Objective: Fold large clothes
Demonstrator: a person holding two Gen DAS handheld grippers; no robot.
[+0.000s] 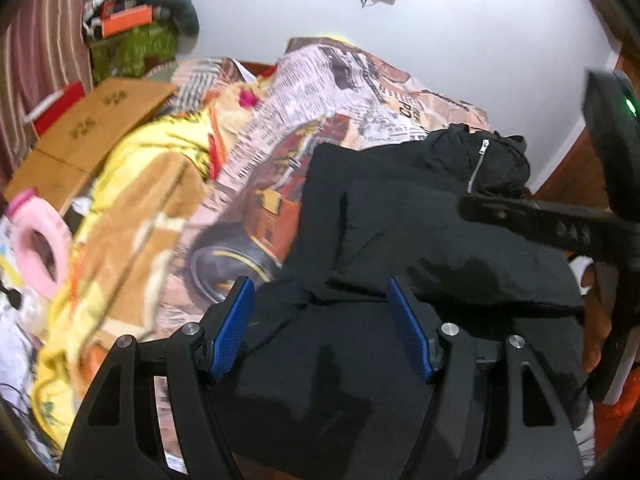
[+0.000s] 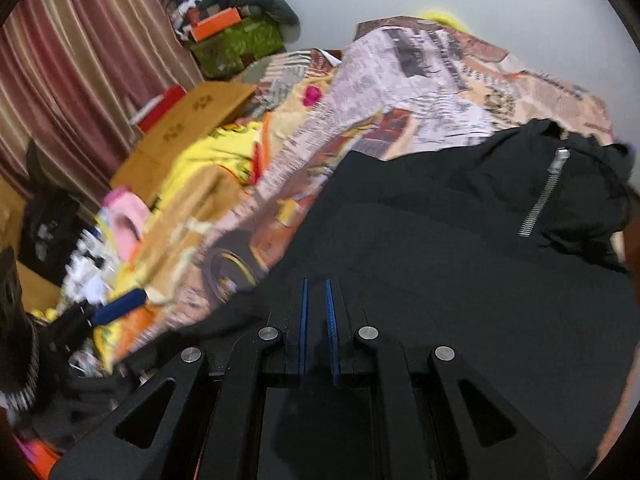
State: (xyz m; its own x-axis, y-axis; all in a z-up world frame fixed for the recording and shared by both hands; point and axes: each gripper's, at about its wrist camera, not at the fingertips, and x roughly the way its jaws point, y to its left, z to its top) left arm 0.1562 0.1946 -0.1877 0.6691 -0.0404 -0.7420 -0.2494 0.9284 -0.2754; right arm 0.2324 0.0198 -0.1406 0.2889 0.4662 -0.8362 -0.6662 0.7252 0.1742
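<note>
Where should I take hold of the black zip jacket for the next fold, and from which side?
Probably the black zip jacket is best gripped by its near hem, coming from above on the near side. That edge lies flat just under the open left gripper, while the zipper end is bunched at the far side. The right gripper is shut, so open its jaws first.

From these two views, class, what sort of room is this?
Probably a bedroom: a bed with a printed cover, a curtain beside it, and a black jacket spread out on top.
</note>
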